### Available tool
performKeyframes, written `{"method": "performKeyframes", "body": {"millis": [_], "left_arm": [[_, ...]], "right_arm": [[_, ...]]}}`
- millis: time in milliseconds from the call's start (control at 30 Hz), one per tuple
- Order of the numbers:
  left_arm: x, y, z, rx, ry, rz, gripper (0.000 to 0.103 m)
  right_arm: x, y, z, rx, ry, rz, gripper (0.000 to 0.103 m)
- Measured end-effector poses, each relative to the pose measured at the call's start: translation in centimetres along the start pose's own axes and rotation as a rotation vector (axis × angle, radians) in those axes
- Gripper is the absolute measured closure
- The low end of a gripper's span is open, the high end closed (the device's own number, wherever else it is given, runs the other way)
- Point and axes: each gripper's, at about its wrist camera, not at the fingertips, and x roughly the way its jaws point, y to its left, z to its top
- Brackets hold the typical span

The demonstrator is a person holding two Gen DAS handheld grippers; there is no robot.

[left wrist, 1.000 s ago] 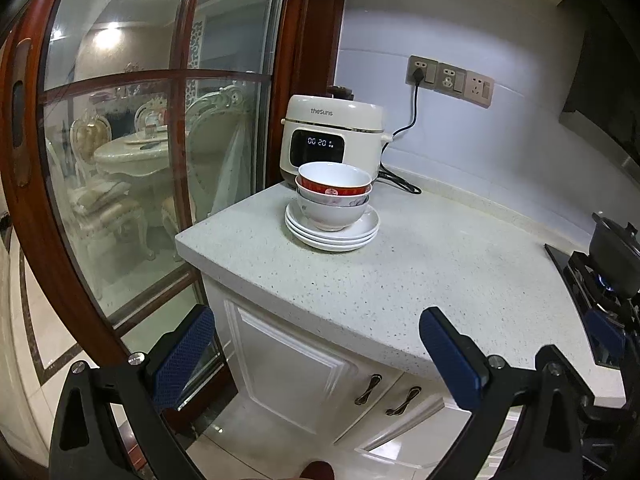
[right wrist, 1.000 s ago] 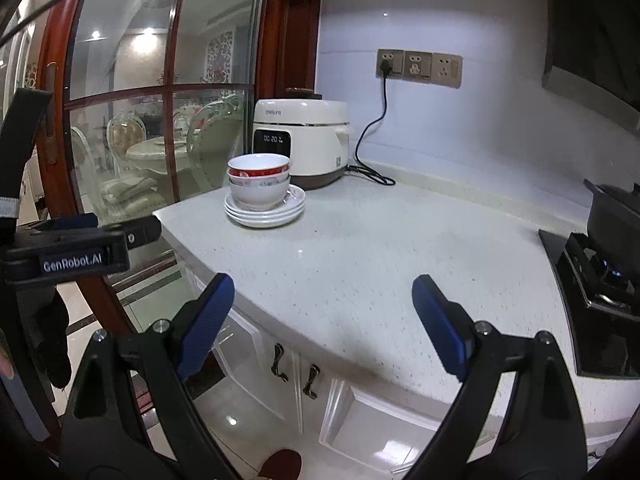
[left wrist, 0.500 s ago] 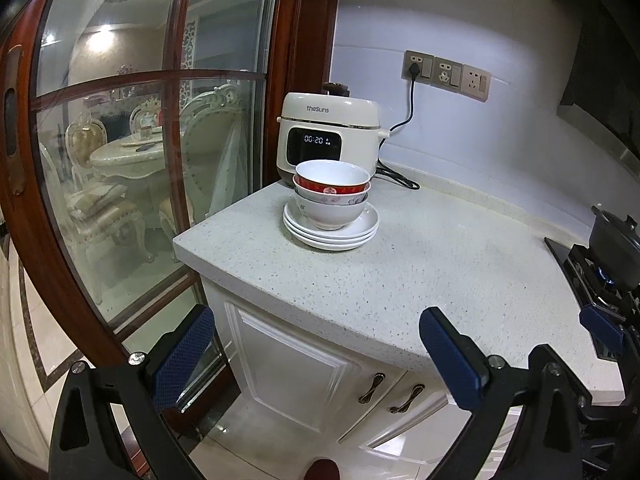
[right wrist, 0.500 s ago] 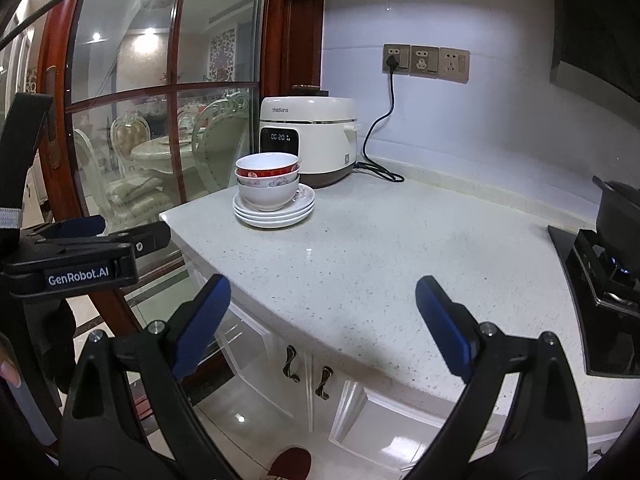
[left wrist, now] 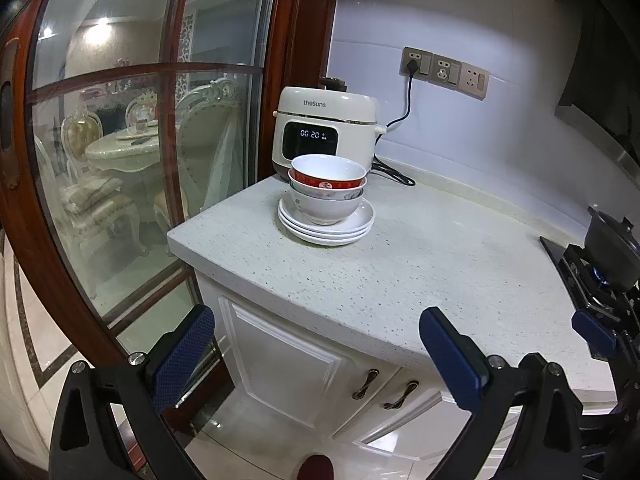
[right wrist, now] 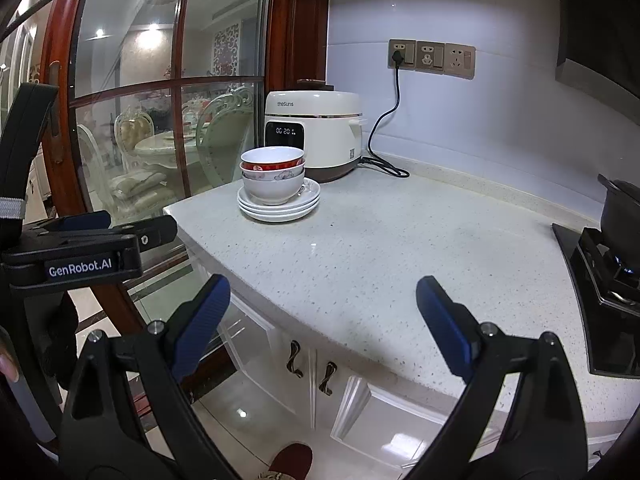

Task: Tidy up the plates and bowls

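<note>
Kitchen corner: a pale speckled surface [left wrist: 420, 264] carries a rice cooker [left wrist: 324, 132] at the back-left w/ bowls [left wrist: 326, 192] nested on stacked plates [left wrist: 326, 228] just in front. Left gripper [left wrist: 316, 344] and right gripper [right wrist: 322, 312] both hang off the near edge, jaws wide apart, empty. Stack lies ahead, well apart; dead ahead of the left, ahead-left of the right, so the left looks better lined up.

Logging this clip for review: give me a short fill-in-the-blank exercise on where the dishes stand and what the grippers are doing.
1. The bowls are stacked on a pile of ____.
2. Behind the stack stands a white rice cooker whose cord runs to a wall ____.
3. The left gripper and right gripper both have their jaws ____ and hold nothing.

Missing words: plates; socket; open
</note>
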Motion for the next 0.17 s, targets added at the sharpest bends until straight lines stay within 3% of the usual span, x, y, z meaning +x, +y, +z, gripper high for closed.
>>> {"method": "performKeyframes", "body": {"millis": [167], "left_arm": [[-0.11,-0.16,-0.26,0.011,-0.009,0.006,0.000]], "right_arm": [[-0.32,0.03,-0.11,-0.004,0.000,0.003,0.008]]}}
